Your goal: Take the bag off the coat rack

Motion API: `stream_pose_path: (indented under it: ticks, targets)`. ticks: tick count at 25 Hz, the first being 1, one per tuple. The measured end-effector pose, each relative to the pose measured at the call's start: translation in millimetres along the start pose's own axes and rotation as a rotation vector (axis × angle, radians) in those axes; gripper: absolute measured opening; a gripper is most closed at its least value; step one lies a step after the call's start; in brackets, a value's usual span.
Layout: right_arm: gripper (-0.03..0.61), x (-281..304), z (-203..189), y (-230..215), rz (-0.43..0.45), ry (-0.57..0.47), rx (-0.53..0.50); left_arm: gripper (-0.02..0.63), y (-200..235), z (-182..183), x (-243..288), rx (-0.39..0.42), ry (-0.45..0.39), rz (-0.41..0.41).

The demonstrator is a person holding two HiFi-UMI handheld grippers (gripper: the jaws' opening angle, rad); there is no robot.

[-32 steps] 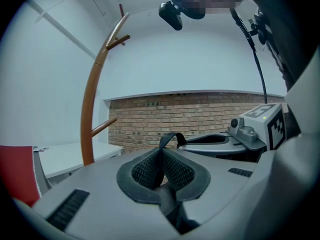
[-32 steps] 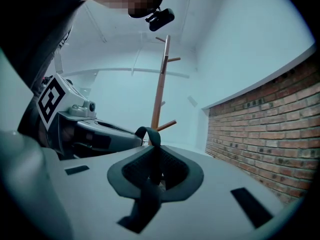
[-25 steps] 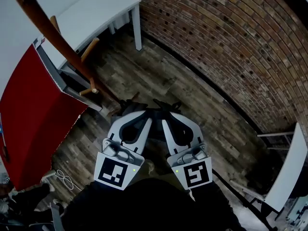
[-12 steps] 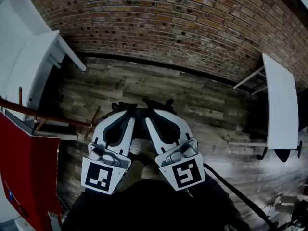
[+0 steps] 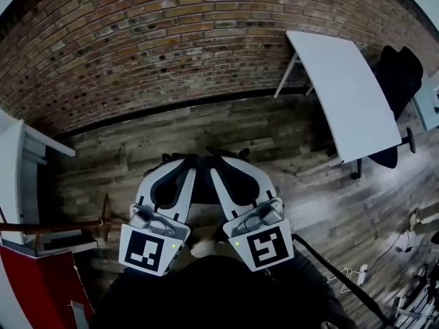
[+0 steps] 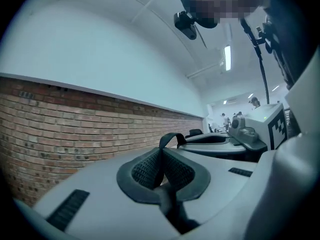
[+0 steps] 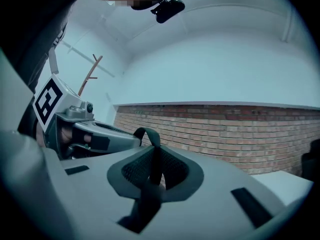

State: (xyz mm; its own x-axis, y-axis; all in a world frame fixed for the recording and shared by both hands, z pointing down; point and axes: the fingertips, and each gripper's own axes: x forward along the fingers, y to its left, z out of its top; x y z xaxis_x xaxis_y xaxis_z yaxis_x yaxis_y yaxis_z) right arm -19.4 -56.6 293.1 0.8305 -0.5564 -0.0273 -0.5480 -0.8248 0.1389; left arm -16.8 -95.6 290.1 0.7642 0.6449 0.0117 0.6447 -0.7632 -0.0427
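Both grippers point level, side by side in front of me, above the wooden floor. My left gripper [image 5: 169, 160] is shut on a black bag strap [image 6: 170, 136] that loops up out of its pads [image 6: 143, 170]. My right gripper [image 5: 239, 157] is shut on the other black strap [image 7: 148, 133] in the same way. The dark bag [image 5: 204, 186] hangs between and under the two grippers, mostly hidden by them. The wooden coat rack [image 5: 72, 223] is off to the lower left, apart from the bag; its top branches [image 7: 90, 76] show in the right gripper view.
A brick wall [image 5: 171, 53] runs across ahead. A white table [image 5: 346, 91] and a black chair [image 5: 401, 81] stand at the right, a white table edge [image 5: 12, 166] and a red panel [image 5: 38, 290] at the left. Cables [image 5: 357, 274] lie on the floor.
The whole view has swung right along the brick wall. The coat rack has slid away to the lower left, and the right-hand white table has come in. Both grippers keep their straps.
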Motion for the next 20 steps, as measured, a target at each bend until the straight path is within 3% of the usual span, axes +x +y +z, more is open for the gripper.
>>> stream_pose_path:
  ticks: [3, 12, 20]
  targets:
    - [0.037, -36.1, -1.6, -52.3, -0.112, -0.002, -0.010, 0.023, -46.3, 5.9, 43.0, 0.032, -0.026, -0.113]
    - [0.037, -131.0, -0.4, -169.2, -0.430, 0.019, -0.032, 0.023, -167.8, 25.4, 139.0, 0.003, -0.043, -0.425]
    - [0.037, -169.5, -13.5, -247.5, -0.617, 0.080, -0.056, 0.023, -226.7, 25.4, 211.7, -0.024, -0.047, -0.629]
